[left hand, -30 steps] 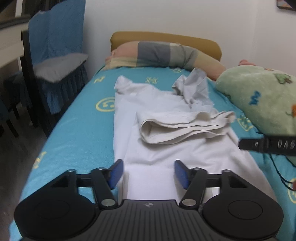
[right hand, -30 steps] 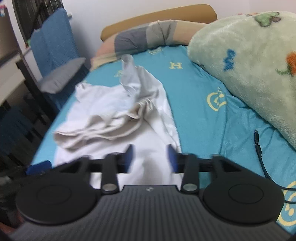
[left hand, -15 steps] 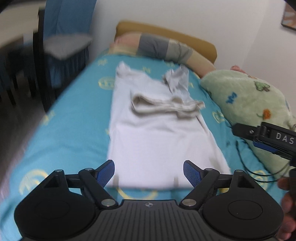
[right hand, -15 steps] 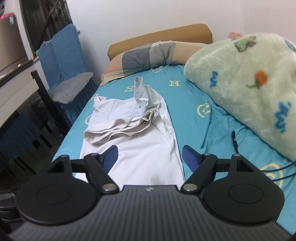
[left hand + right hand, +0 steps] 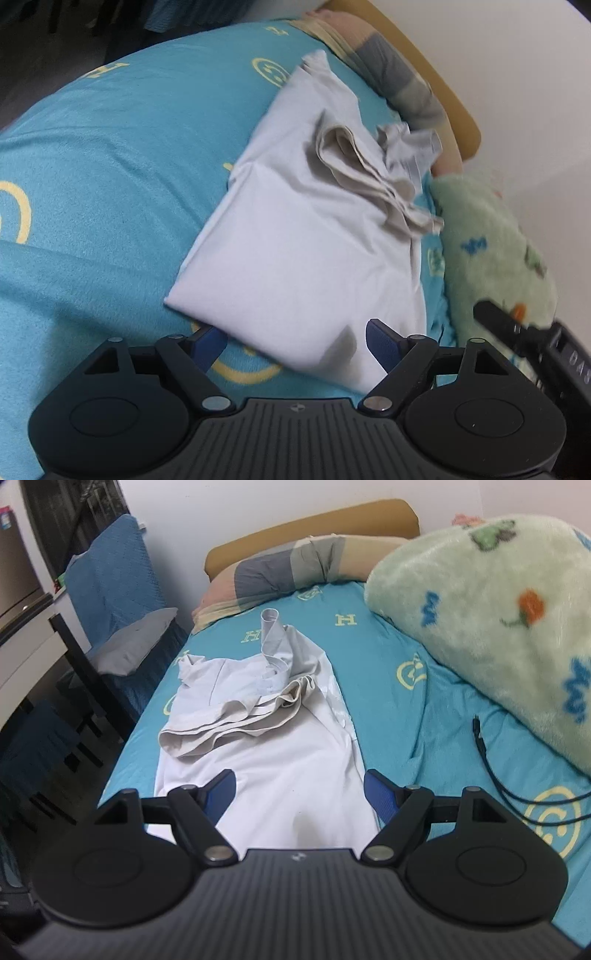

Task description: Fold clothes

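A white shirt [image 5: 306, 254] [image 5: 291, 771] lies lengthwise on the teal bed, its sleeves folded inward in a bunched beige-looking heap [image 5: 362, 162] [image 5: 236, 720] across its upper half. The collar end [image 5: 271, 635] stands up near the pillow. My left gripper [image 5: 291, 341] is open, hovering over the shirt's near hem, tilted to the left. My right gripper [image 5: 299, 790] is open too, above the shirt's lower part, with nothing between its fingers. The right gripper's body shows at the left wrist view's right edge [image 5: 532, 332].
A green plush blanket [image 5: 498, 602] is heaped on the right of the bed. A striped pillow [image 5: 295, 568] and brown headboard [image 5: 314, 528] lie at the far end. A black cable [image 5: 491, 760] trails on the sheet at right. A blue-covered chair [image 5: 114, 590] stands left of the bed.
Both grippers have opened wide and pulled back toward the shirt's near hem. The left gripper has tilted and dropped close over the hem corner.
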